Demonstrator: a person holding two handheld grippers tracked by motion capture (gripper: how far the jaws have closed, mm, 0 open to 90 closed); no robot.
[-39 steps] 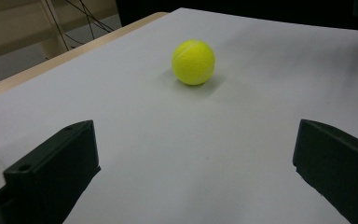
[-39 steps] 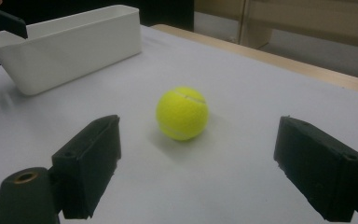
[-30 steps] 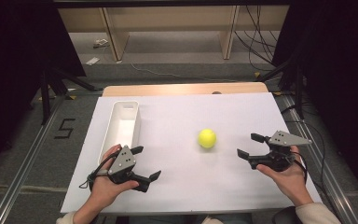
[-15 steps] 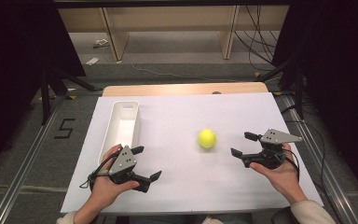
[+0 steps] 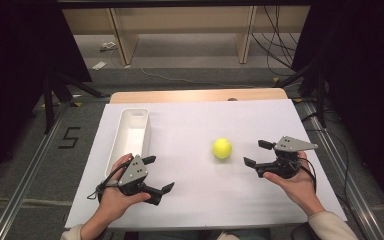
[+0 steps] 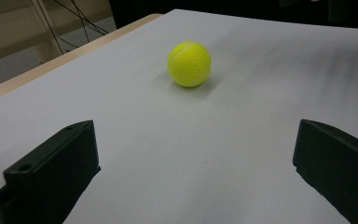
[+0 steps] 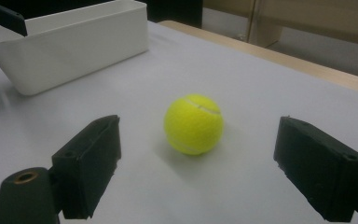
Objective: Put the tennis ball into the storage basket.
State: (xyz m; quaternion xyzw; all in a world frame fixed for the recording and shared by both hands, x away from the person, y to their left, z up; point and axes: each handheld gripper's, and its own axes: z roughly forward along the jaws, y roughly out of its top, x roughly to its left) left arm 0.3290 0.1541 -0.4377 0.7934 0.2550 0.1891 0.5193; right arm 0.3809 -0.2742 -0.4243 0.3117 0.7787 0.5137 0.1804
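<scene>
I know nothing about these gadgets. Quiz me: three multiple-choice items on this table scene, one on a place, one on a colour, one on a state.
1. Where is the white bin?
A. on the table's left side
B. on the floor
C. beside the right hand

2. What colour is the tennis ball?
A. red
B. yellow-green
C. blue

3. How is the right gripper?
A. shut on the ball
B. open, ball ahead of its jaws
C. inside the bin

Answers: 1 A, the high view shows it left of the ball. 2 B, plain in every view. 3 B, its jaws stand apart and short of the ball.

White bin point(image 7: 74, 44) cropped at left edge
</scene>
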